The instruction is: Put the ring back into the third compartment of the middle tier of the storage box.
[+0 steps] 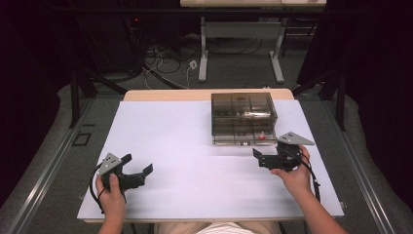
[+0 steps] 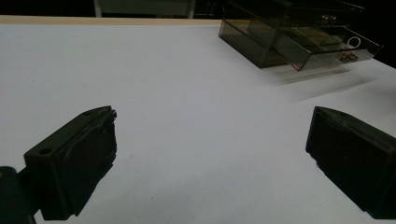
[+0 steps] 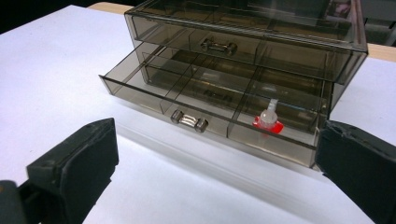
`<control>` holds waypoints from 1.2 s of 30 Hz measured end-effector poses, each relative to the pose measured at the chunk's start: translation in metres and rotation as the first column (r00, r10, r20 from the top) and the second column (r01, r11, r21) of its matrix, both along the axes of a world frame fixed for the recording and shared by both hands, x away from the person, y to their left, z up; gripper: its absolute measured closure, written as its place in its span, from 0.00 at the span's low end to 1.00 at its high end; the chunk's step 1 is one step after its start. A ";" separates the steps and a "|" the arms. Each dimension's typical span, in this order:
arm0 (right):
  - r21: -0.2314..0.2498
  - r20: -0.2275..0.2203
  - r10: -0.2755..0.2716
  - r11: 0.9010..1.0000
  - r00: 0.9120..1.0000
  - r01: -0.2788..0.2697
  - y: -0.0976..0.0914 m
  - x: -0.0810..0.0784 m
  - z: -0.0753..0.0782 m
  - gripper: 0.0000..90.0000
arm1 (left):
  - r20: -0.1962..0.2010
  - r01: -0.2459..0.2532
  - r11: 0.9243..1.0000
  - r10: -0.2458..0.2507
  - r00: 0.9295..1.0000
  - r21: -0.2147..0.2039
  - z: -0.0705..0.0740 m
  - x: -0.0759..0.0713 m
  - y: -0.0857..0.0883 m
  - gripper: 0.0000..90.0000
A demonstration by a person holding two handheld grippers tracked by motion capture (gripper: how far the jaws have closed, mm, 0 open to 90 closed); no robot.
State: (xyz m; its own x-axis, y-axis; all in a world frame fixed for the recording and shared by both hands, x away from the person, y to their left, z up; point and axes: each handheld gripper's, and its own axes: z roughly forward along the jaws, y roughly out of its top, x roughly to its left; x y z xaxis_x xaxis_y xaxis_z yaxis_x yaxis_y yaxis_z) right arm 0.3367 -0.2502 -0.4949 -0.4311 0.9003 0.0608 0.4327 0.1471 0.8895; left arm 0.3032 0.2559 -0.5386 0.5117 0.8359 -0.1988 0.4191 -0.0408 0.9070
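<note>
A smoky see-through drawer box (image 1: 243,114) stands at the back right of the white table (image 1: 195,165). Its lower drawer (image 3: 205,93) is pulled out, with a metal handle (image 3: 188,120) on the front. A small clear piece on a red base (image 3: 268,120) sits in the drawer's right compartment. The upper drawer (image 3: 217,45) is pushed in. My right gripper (image 1: 269,150) stands open just in front of the drawer, nothing between its jaws. My left gripper (image 1: 138,164) stands open at the front left over bare table, far from the box (image 2: 299,37).
A wooden strip (image 1: 165,95) edges the table's far side. Beyond it are a desk frame (image 1: 241,48) and loose cables (image 1: 165,63) on the floor. Dark curtains close in both sides.
</note>
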 end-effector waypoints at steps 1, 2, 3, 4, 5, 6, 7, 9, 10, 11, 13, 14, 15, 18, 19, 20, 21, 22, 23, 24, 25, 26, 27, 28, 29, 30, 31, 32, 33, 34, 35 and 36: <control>-0.001 0.000 0.000 1.000 1.000 0.000 -0.002 -0.002 0.000 0.00 | 0.000 -0.001 1.000 0.001 1.000 -0.001 0.000 0.000 0.000 0.02; 0.001 0.005 -0.004 1.000 1.000 0.004 -0.003 -0.004 0.000 0.00 | 0.000 -0.001 1.000 0.001 1.000 -0.003 0.000 0.000 0.000 0.02; 0.010 0.001 -0.010 1.000 1.000 0.010 -0.004 -0.007 0.000 0.00 | 0.001 0.000 1.000 0.000 1.000 -0.003 0.000 0.000 0.001 0.02; 0.017 0.003 -0.007 1.000 1.000 0.007 -0.005 -0.009 0.000 0.00 | 0.001 -0.001 1.000 0.001 1.000 -0.002 0.000 -0.001 0.001 0.02; 0.013 0.010 -0.004 1.000 1.000 0.004 -0.007 -0.010 0.000 0.00 | 0.002 -0.001 1.000 0.001 1.000 -0.003 0.000 -0.001 0.001 0.02; 0.015 0.012 -0.006 1.000 1.000 0.006 -0.008 -0.013 -0.001 0.00 | 0.004 -0.001 1.000 0.001 1.000 -0.003 0.001 -0.001 0.000 0.02; 0.010 0.013 -0.007 1.000 1.000 0.007 -0.009 -0.014 -0.002 0.00 | 0.005 -0.001 1.000 0.001 1.000 -0.003 0.001 -0.002 0.000 0.02; 0.000 0.016 -0.012 1.000 1.000 0.012 -0.012 -0.018 -0.004 0.00 | 0.008 -0.001 1.000 0.001 1.000 -0.004 0.001 -0.002 0.000 0.02; -0.003 0.016 -0.015 1.000 1.000 0.015 -0.013 -0.019 -0.006 0.00 | 0.010 0.000 1.000 0.000 1.000 -0.001 0.001 -0.003 0.000 0.02; -0.004 0.012 -0.017 1.000 1.000 0.017 -0.014 -0.020 -0.007 0.00 | 0.012 0.001 1.000 -0.001 1.000 -0.001 0.001 -0.003 -0.001 0.02; -0.005 0.001 -0.016 1.000 1.000 0.016 -0.016 -0.023 -0.010 0.00 | 0.012 0.001 1.000 -0.001 1.000 0.002 0.001 -0.003 0.000 0.02; -0.007 -0.004 -0.019 1.000 1.000 0.019 -0.017 -0.024 -0.012 0.00 | 0.013 0.000 1.000 0.000 1.000 0.001 0.001 -0.003 0.000 0.02; -0.008 -0.005 -0.017 1.000 1.000 0.017 -0.017 -0.026 -0.013 0.00 | 0.013 -0.001 1.000 0.001 1.000 0.001 0.001 -0.004 0.000 0.02; -0.004 -0.003 -0.022 1.000 1.000 0.022 -0.019 -0.030 -0.018 0.00 | 0.010 -0.003 1.000 0.003 1.000 -0.003 0.001 -0.004 0.000 0.02; -0.002 -0.012 -0.022 1.000 1.000 0.021 -0.020 -0.032 -0.019 0.00 | 0.009 -0.004 1.000 0.004 1.000 -0.004 0.001 -0.004 0.000 0.02; 0.001 -0.009 -0.030 1.000 1.000 0.030 -0.021 -0.033 -0.021 0.00 | 0.011 -0.006 1.000 0.006 1.000 -0.006 0.001 -0.004 0.000 0.02; 0.007 0.001 -0.027 1.000 1.000 0.027 -0.022 -0.033 -0.024 0.00 | 0.011 -0.004 1.000 0.004 1.000 -0.005 0.001 -0.005 0.000 0.02; 0.021 -0.008 -0.030 0.999 1.000 0.030 -0.023 -0.034 -0.025 0.00 | 0.009 -0.005 1.000 0.005 1.000 -0.004 0.001 -0.005 0.000 0.02; 0.035 -0.013 -0.033 0.999 0.999 0.033 -0.023 -0.034 -0.026 0.00 | 0.009 -0.003 1.000 0.003 1.000 -0.002 0.001 -0.005 0.000 0.02; 0.041 -0.016 -0.031 0.999 0.999 0.031 -0.025 -0.035 -0.027 0.00 | 0.008 -0.001 1.000 0.001 1.000 0.000 0.002 -0.005 0.000 0.02; 0.043 -0.013 -0.031 0.999 0.999 0.031 -0.026 -0.035 -0.028 0.00 | 0.009 -0.001 1.000 0.001 1.000 0.001 0.002 -0.005 0.000 0.02; 0.049 -0.015 -0.032 0.998 0.999 0.032 -0.026 -0.035 -0.029 0.00 | 0.010 -0.001 1.000 0.001 1.000 0.001 0.002 -0.006 -0.001 0.02; 0.051 -0.016 -0.030 0.998 0.999 0.031 -0.027 -0.035 -0.029 0.00 | 0.010 -0.002 1.000 0.002 1.000 0.001 0.002 -0.006 -0.001 0.02; 0.057 -0.007 -0.031 0.998 0.999 0.031 -0.027 -0.035 -0.030 0.00 | 0.011 -0.001 1.000 0.001 1.000 0.000 0.002 -0.006 -0.001 0.02; 0.055 -0.012 -0.027 0.998 1.000 0.028 -0.027 -0.035 -0.030 0.00 | 0.011 0.001 1.000 -0.001 1.000 -0.001 0.002 -0.006 -0.001 0.02; 0.051 -0.013 -0.025 0.998 1.000 0.026 -0.026 -0.035 -0.031 0.00 | 0.011 0.003 1.000 -0.003 1.000 0.000 0.002 -0.006 -0.002 0.02; 0.046 -0.017 -0.021 0.999 1.000 0.022 -0.026 -0.035 -0.031 0.00 | 0.011 0.004 1.000 -0.004 1.000 0.001 0.002 -0.006 -0.002 0.02; 0.047 -0.018 -0.019 0.999 1.000 0.020 -0.024 -0.035 -0.033 0.00 | 0.011 0.005 1.000 -0.005 1.000 0.002 0.002 -0.006 -0.002 0.02; 0.042 -0.021 -0.019 0.999 1.000 0.020 -0.023 -0.035 -0.034 0.00 | 0.010 0.006 1.000 -0.006 1.000 0.002 0.002 -0.006 -0.002 0.02; 0.040 -0.021 -0.015 0.999 1.000 0.016 -0.022 -0.035 -0.035 0.00 | 0.009 0.006 1.000 -0.006 1.000 0.003 0.001 -0.006 -0.003 0.02; 0.035 -0.027 -0.011 0.999 1.000 0.012 -0.021 -0.035 -0.036 0.00 | 0.007 0.006 1.000 -0.006 1.000 0.001 0.001 -0.006 -0.003 0.02; 0.033 -0.031 -0.006 0.999 1.000 0.007 -0.020 -0.035 -0.036 0.00 | 0.006 0.007 1.000 -0.007 1.000 0.002 0.001 -0.006 -0.003 0.02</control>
State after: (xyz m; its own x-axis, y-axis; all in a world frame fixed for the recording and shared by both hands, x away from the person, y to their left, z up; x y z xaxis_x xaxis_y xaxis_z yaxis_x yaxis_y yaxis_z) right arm 0.3015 -0.2697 -0.5313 -0.4225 0.9004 0.1040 0.4608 0.1145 0.8801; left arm 0.2974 0.2526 -0.5374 0.5189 0.8325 -0.1940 0.4130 -0.0455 0.9096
